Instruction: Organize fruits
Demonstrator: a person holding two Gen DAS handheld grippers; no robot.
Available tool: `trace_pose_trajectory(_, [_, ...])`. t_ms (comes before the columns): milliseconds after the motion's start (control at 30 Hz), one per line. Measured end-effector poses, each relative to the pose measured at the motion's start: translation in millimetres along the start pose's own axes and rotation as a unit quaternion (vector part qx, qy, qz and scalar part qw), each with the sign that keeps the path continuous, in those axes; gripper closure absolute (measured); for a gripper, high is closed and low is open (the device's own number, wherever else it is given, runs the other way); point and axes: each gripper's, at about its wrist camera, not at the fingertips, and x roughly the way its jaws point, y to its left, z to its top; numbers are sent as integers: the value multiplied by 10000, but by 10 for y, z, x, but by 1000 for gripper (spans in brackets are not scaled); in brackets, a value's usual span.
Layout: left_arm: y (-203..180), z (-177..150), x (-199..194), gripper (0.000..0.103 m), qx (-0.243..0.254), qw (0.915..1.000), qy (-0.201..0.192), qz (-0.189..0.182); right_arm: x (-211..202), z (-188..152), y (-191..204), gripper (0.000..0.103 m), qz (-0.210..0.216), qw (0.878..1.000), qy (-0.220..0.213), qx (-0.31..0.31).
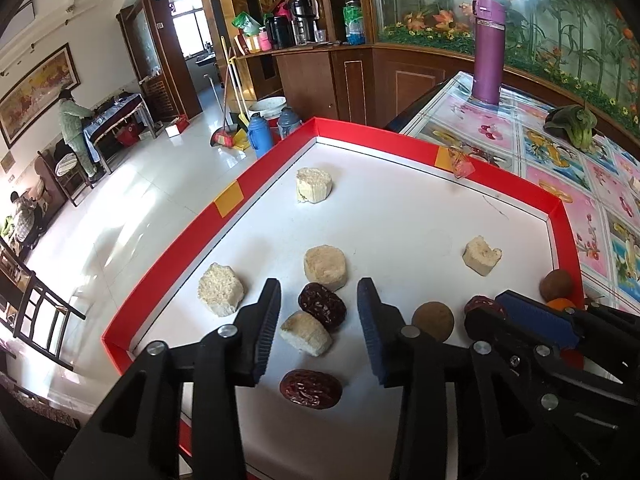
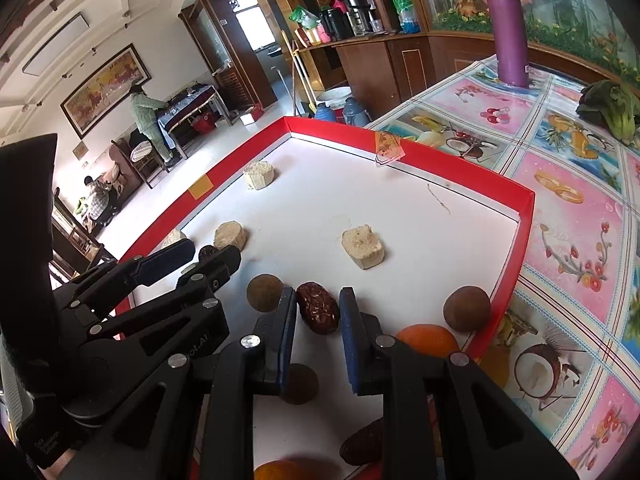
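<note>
Your right gripper (image 2: 318, 312) stands apart, astride a red date (image 2: 317, 312) near the tray's (image 2: 516, 248) near edge. Judged light, wrinkled, slightly soft: pinch across its waist, gently. Left gripper (image 1: 318, 320) apart, empty.

The left claw (image 1: 318, 330) stands open above the red-rimmed tray (image 1: 224, 204), a dark date (image 1: 322, 306) and a pale cake piece (image 1: 306, 333) between its fingers. At three o'clock, the right claw (image 1: 496, 312) reaches in beside a brown round fruit (image 1: 433, 320).

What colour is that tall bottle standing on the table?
Purple bottle, clearest in the left wrist view.
</note>
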Motion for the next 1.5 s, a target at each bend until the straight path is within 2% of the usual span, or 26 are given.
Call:
trace_pose_trajectory(67, [0, -1, -27, 57, 11, 10000, -32, 38, -7, 5, -10, 81, 79, 10000, 32, 25])
trace_pose_trajectory(167, [16, 6, -108, 54, -15, 9999, -107, 75, -43, 13, -41, 74, 211, 9997, 62, 122])
trace_pose_trajectory(367, [-9, 56, -374, 30, -48, 9989, -400, 227, -303, 67, -99, 67, 351, 9985, -315, 263])
trace_pose_trajectory(500, [-40, 110, -601, 20, -64, 9973, -647, 336, -509, 91, -124, 64, 360, 9969, -627, 300])
trace_pose_trajectory(633, [-74, 163, -809, 14, -76, 9955, -855, 393, -700, 113, -168, 54, 195, 9947, -959, 308])
trace_pose_trajectory(767, [-131, 201, -973, 6, -89, 9941, -1012, 389, -858, 110, -220, 48, -197, 9909, -1299, 282])
trace_pose_trajectory(867, [-180, 229, -1067, 0, -92, 9935, -1104, 248, -957, 95, -265, 43, -453, 9873, -1500, 280])
trace_pose_trajectory(933, [-211, 236, -1126, 0, -110, 9928, -1185, 141, -999, 84, -303, 39, -569, 9851, -1596, 287])
trace_pose_trajectory(1100, [-267, 245, -1258, 0, -43, 9906, -1354, 171, -1123, -13, -380, 39, -827, 9778, -1902, 305])
trace_pose_trajectory(1200, [-252, 236, -1349, 0, -54, 9890, -1480, 18, -1259, -148, -415, 39, -1053, 9701, -2177, 191])
trace_pose_trajectory(1367, [-200, 197, -1498, 0, -150, 9868, -1588, -286, -1582, -463, -557, 38, -1143, 9561, -2634, 588])
trace_pose_trajectory(1500, [-203, 143, -1601, 0, -90, 9859, -1613, -437, -1844, -651, -482, 35, -1148, 9479, -2880, 735])
